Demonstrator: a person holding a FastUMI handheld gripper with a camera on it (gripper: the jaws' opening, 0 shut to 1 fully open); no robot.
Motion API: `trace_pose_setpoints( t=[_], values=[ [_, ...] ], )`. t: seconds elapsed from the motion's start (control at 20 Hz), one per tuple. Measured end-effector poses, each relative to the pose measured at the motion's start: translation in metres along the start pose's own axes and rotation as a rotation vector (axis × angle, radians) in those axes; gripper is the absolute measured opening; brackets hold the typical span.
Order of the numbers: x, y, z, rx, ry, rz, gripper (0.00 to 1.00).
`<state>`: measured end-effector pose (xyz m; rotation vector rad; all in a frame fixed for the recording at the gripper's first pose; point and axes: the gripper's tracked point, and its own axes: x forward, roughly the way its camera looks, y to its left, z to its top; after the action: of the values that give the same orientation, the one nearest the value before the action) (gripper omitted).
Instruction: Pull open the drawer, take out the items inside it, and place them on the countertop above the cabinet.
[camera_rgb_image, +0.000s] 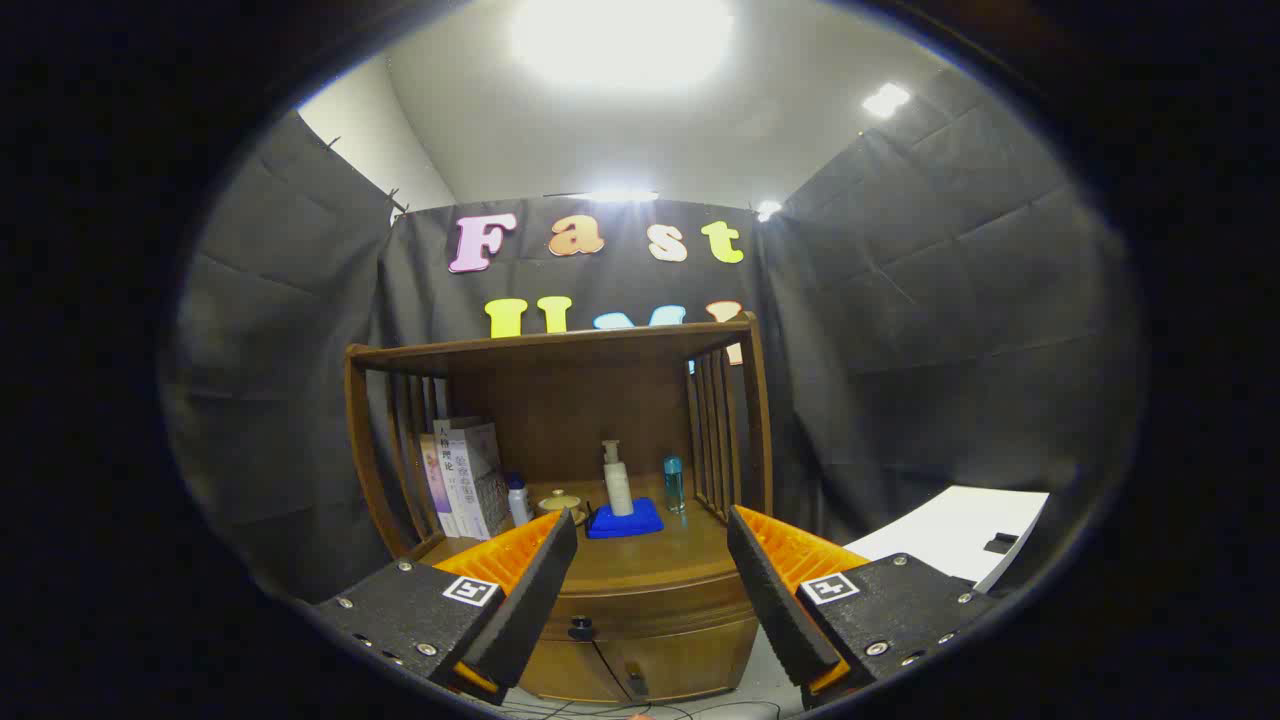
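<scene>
A brown wooden cabinet (640, 600) stands ahead, with a slatted shelf unit on its countertop (650, 565). Its drawer front (645, 660) sits low between my fingers and looks closed; a small dark knob (581, 628) shows on it. My gripper (650, 580) is open, held back from the cabinet with nothing between its fingers. On the countertop lies a blue pad (625, 522) with a white pump bottle (617, 482) standing on it. What the drawer holds is hidden.
Books (466, 478) lean at the left of the countertop, with a small white bottle (517, 500) and a yellowish lidded pot (560, 503) beside them. A teal bottle (674, 483) stands at the right. A white table (960, 530) lies right of the cabinet. Cables trail on the floor below.
</scene>
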<state>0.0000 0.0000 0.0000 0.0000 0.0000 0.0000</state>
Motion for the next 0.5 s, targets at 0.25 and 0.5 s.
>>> trace_pose_setpoints(
  t=[0.25,0.5],
  values=[
    [0.005,0.011,-0.025,0.045,0.066,0.080,0.93],
    [0.008,0.018,-0.033,0.039,0.085,0.100,0.93]
  ],
)
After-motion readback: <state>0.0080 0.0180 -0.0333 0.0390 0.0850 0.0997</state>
